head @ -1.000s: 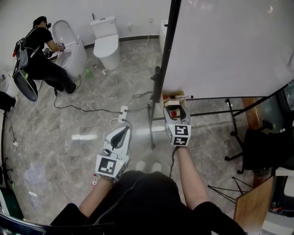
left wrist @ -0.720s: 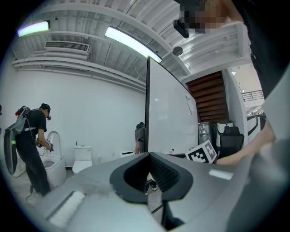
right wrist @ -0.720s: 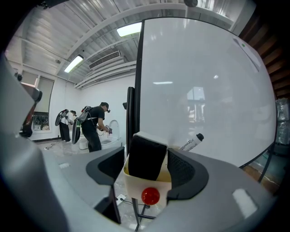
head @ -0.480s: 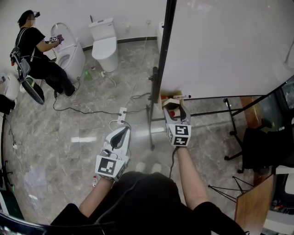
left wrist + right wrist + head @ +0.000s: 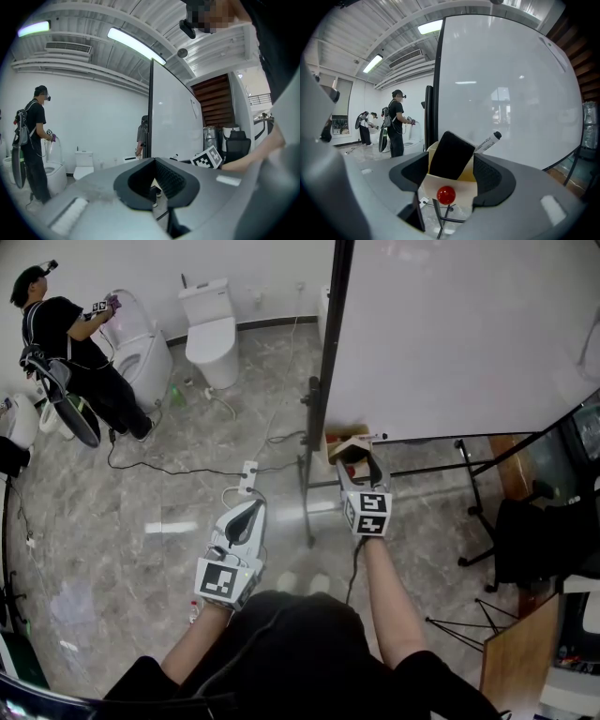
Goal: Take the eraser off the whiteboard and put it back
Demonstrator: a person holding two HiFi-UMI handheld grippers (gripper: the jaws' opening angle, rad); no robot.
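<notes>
Right gripper point(image 5: 451, 165): reaching level to the ledge under the whiteboard point(image 5: 506, 93), jaws spread wide, clamping nothing.
Eraser point(image 5: 451, 155): leaning tilted in a yellow box point(image 5: 467, 175) on that ledge, standing between the jaw tips; left edge passing behind the left jaw, lower right corner clear of the right pad.
Right gripper view only: showing a marker point(image 5: 487, 140) lying just beside the eraser, cap toward the board, and a red ball point(image 5: 446, 194) sitting low before the box.
Left gripper point(image 5: 153, 160): hanging back from the board, jaws clenched tip to tip, gripping nothing.
Left gripper view only: catching a second person point(image 5: 142, 136) standing beyond the board's dark post.
Head view only: taking in both forearms, a power strip point(image 5: 249, 472) trailing cable across the marble floor, and a black chair point(image 5: 544, 545) at right.
Background: a person in black point(image 5: 66, 343) working at a toilet point(image 5: 141, 348), another toilet point(image 5: 211, 329) standing near the wall.
In the way: the box's front wall hiding the eraser's foot.
</notes>
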